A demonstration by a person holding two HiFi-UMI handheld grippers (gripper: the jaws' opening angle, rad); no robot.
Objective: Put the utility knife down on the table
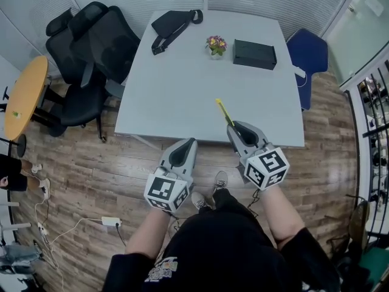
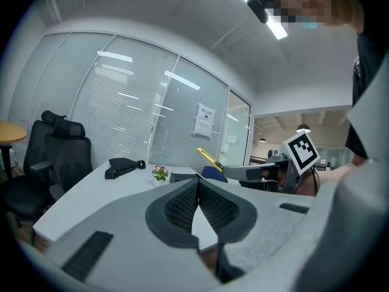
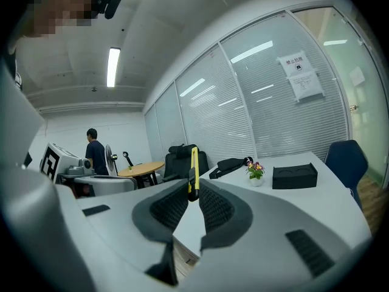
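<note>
Clamping the utility knife (image 1: 223, 111) by its tail over the near edge of the table (image 1: 176, 90) with the right gripper (image 1: 234, 128); held the left gripper (image 1: 191, 142) pressed together on nothing. Judged light, stiff, slick-sided: best pinched mid-body.

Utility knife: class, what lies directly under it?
Only bare table shows beneath the utility knife; the right claw grips and covers its rear end.
</note>
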